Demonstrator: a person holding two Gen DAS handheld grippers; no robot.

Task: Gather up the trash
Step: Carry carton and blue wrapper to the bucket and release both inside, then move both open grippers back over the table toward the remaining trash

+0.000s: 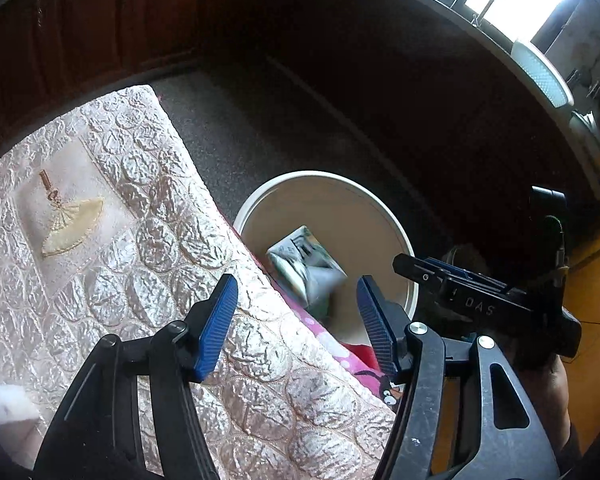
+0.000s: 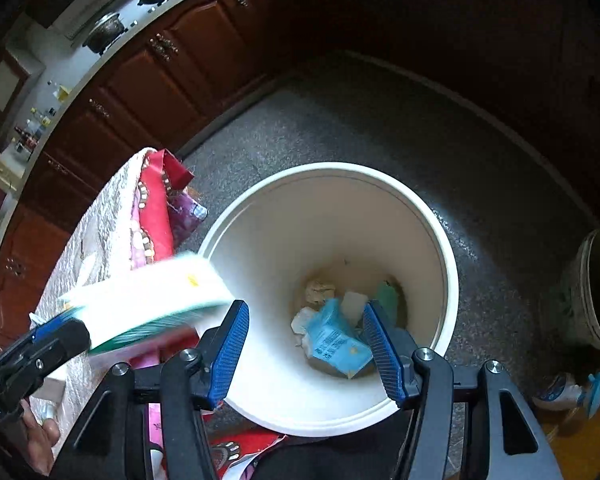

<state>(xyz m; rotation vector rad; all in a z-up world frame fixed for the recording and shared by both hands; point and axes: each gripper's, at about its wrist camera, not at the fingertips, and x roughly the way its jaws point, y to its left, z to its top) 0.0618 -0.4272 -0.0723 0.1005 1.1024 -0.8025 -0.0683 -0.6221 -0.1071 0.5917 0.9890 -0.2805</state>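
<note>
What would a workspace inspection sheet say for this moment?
Surface: quilted table cover, beside the bin.
Job's things: blurred box by the bin's edge; white bin holding blue carton and crumpled paper.
Clutter: spray bottle and pot on the floor.
Grippers: left hand-held gripper open, box just ahead; right hand-held gripper open, empty, over the bin.
Cables: thin wire on the right unit.
Surroundings: wood cabinets, speckled floor.
</note>
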